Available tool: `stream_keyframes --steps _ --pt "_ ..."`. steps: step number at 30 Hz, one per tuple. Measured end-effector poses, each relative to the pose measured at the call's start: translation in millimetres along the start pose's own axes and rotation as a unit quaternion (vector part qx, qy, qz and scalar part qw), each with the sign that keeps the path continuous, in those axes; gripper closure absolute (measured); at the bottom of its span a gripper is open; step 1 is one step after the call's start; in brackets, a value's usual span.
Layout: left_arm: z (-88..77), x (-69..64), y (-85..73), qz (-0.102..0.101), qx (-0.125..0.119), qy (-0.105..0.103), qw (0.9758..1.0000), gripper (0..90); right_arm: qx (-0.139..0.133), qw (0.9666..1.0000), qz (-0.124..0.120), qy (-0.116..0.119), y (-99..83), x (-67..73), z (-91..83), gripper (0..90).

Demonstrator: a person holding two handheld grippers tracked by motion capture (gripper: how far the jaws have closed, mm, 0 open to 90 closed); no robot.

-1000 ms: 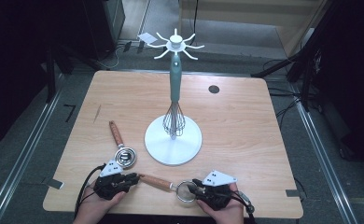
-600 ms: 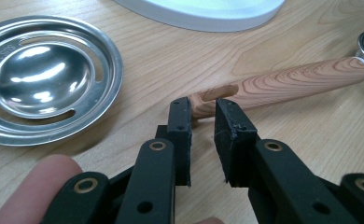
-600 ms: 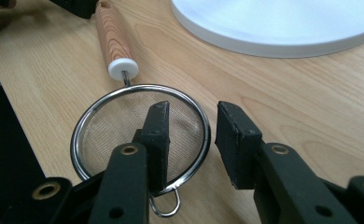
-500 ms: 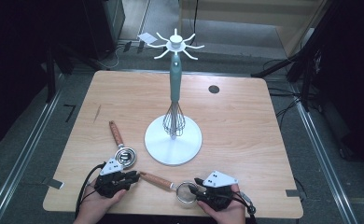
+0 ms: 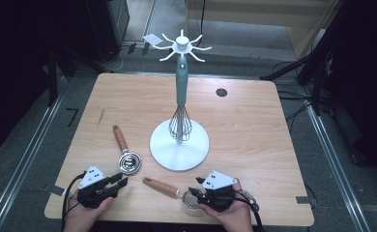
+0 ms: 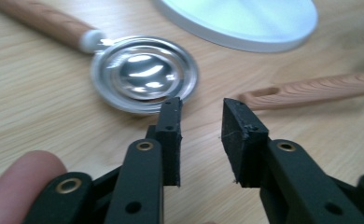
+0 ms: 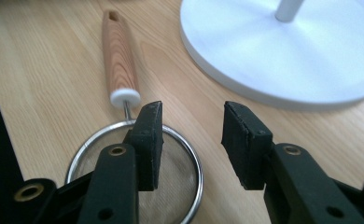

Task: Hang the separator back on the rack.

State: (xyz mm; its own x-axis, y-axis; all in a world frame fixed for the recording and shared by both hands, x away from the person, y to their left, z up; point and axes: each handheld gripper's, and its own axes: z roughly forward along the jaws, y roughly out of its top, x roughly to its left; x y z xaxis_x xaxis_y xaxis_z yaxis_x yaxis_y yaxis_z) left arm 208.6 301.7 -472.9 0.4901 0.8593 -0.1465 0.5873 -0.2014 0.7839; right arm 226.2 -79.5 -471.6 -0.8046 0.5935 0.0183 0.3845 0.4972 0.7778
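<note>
At the near edge of the wooden table (image 5: 254,145), the left gripper (image 5: 115,184) lay low in the person's hand, its jaws a narrow gap apart and holding nothing; they had just been opening. In the left gripper view its black, square-cut pads (image 6: 171,135) stood over bare wood, just short of the rim of a shiny metal ladle (image 6: 145,74). The right gripper (image 5: 195,194) sat near the same edge, to the right. Its jaws had also just been opening and stood moderately apart, gripping nothing. In the right gripper view one pad (image 7: 148,140) overlapped the wire rim of a small round sieve (image 7: 138,182), whose fine mesh showed beneath it, while the other pad hung over bare table.

The sieve's wooden handle (image 5: 160,185), grained and rounded with a white collar at the hoop, ran up and to the left into the open strip between the two grippers. Just beyond the left gripper the ladle lay flat, its polished, ringed bowl facing up and its wooden handle (image 5: 120,137) angled away to the upper left.

Farther off, near the table's middle, stood a white stand (image 5: 179,145) with a smooth, flat, round base, close to both utensils but apart from them. A wire whisk (image 5: 180,104) with a teal handle hung along its post, under a crown of white hooks (image 5: 181,47). Behind and to the sides of the stand the table lay open, with a dark round hole (image 5: 221,92) near the far right corner.
</note>
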Motion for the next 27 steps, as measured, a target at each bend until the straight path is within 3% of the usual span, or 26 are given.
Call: stream_keyframes --steps 3,5,9,13,16,20,27 --pt "-8.2 9.8 -2.6 -0.017 -0.014 0.026 0.9994 57.0 0.006 0.9999 0.0 0.016 8.4 -2.7 1.6 58.3" --pt "-9.0 15.2 -3.2 -0.029 -0.006 0.064 0.9975 32.7 0.011 0.9998 0.0 0.019 14.0 -5.7 2.4 57.6" --pt "-13.1 31.0 -3.1 -0.036 -0.018 0.103 0.9939 15.4 0.029 0.9991 -0.008 0.029 24.6 -11.2 2.9 57.0" --pt "-16.6 47.0 -0.9 -0.045 -0.036 0.126 0.9904 7.3 0.049 0.9977 -0.014 0.045 35.8 -16.5 3.8 56.2" --pt "-15.4 56.6 -1.5 -0.046 -0.035 0.124 0.9906 1.9 0.068 0.9965 -0.021 0.045 41.4 -17.4 6.0 53.8" --pt "-14.0 62.6 -1.2 -0.048 -0.037 0.125 0.9904 1.8 0.095 0.9935 -0.027 0.056 51.1 -17.7 11.4 52.5" --pt "-8.9 63.5 -3.2 -0.045 -0.033 0.126 0.9904 1.9 0.11 0.9911 -0.029 0.07 65.0 -19.4 16.9 51.9"
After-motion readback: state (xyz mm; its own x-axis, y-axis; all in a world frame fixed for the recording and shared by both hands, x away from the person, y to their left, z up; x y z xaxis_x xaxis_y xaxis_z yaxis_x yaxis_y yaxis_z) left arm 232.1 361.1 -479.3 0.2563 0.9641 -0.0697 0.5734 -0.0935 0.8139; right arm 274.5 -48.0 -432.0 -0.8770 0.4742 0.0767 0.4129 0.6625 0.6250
